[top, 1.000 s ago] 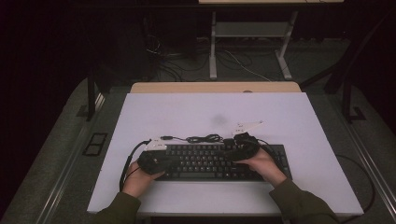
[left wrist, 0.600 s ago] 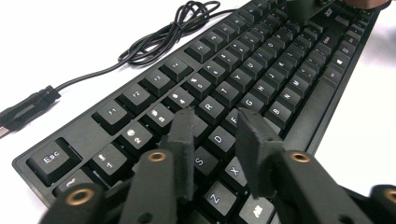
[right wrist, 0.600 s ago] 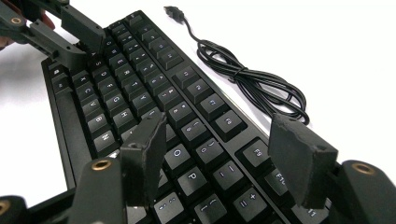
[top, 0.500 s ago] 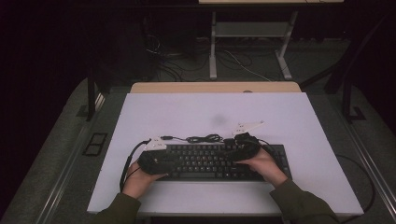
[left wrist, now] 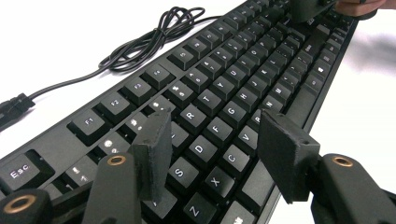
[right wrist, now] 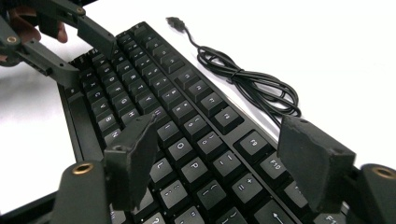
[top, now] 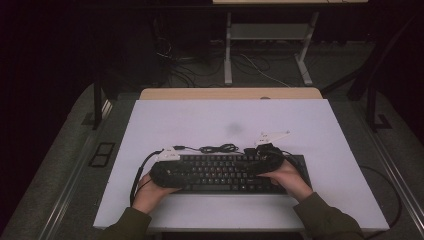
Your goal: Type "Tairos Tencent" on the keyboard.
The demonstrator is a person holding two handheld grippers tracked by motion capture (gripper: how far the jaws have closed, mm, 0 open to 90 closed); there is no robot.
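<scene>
Over the table (top: 150, 130) in high view, left gripper (top: 172, 170) and right gripper (top: 265, 160) hover at opposite keyboard (top: 225, 175) ends; left gripper view: jaws just opening, parted, empty, keys below; right gripper view: jaws opening, wide, empty, cable (right wrist: 252, 84) beyond

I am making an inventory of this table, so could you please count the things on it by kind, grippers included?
Keyboards: 1, the black keyboard
Cables: 1, the keyboard's black cable, loosely coiled behind it
Grippers: 2, the left gripper and the right gripper, both with jaws apart above the keys
Total: 4
</scene>
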